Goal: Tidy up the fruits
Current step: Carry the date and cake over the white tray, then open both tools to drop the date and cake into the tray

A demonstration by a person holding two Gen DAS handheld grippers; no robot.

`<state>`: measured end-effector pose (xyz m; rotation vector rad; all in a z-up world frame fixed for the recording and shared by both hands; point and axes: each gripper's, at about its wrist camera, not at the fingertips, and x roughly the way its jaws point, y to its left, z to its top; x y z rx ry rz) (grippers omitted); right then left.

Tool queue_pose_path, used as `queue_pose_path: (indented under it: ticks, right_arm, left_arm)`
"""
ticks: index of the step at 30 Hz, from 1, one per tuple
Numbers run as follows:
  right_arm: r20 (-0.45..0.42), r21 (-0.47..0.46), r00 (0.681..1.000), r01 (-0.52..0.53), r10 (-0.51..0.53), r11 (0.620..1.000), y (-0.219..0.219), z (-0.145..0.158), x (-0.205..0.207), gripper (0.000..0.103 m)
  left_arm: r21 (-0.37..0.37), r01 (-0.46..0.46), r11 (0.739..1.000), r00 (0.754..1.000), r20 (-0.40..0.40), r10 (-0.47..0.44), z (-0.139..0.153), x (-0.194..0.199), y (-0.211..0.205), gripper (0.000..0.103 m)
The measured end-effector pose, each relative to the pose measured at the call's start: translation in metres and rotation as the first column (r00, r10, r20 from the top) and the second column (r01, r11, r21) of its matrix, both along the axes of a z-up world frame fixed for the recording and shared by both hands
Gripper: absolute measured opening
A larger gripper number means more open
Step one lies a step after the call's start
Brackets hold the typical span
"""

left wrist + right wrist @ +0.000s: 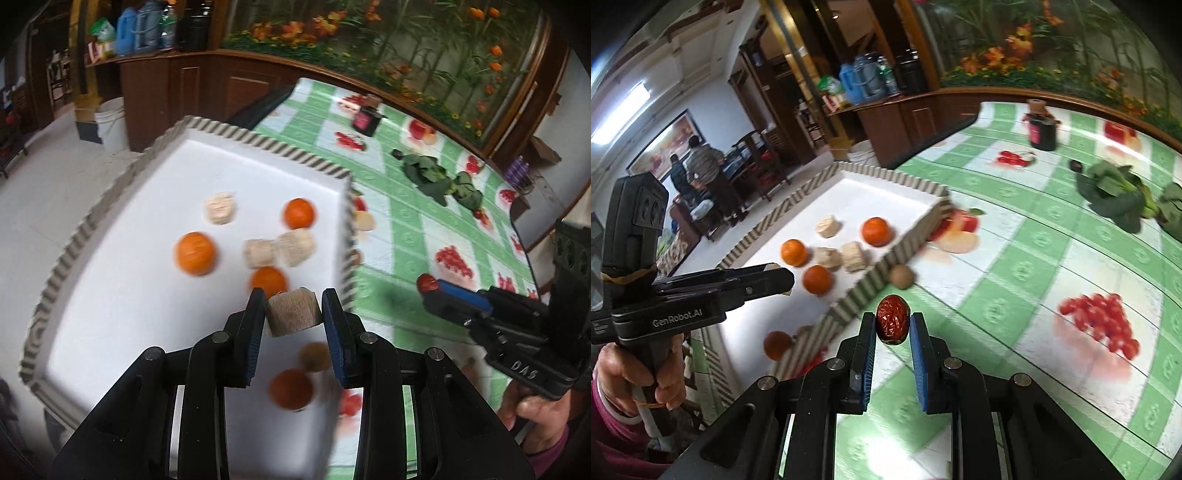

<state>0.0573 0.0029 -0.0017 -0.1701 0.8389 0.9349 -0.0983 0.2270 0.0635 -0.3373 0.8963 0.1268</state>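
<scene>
Left gripper [293, 308] w/ fibrous beige chunk [292, 312], right gripper [892, 328] w/ wrinkled red date [892, 319]

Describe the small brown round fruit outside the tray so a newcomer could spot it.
Find the white tray with the striped rim on the green checked tablecloth. Just outside its near-right wall lies a brown round fruit. It is the only real fruit on the cloth; the oranges are inside.

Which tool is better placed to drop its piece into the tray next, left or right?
Left, probably. The left tool already holds its pale chunk above the white tray, beside the oranges. The right tool grips a red date over the green tablecloth, outside the tray's rim.
</scene>
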Motion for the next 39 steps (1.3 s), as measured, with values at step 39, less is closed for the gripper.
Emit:
queue_pose_path:
  ticks: [39]
  right_arm:
    - [-0.065,-0.141,0.970,-0.242,0.235,0.960,0.134,-0.047,-0.023,0.018]
  left_arm:
    - [0.098,-0.136,0.986,0.988,-0.059,0.142,-0.038,-0.025,0.054,0.031]
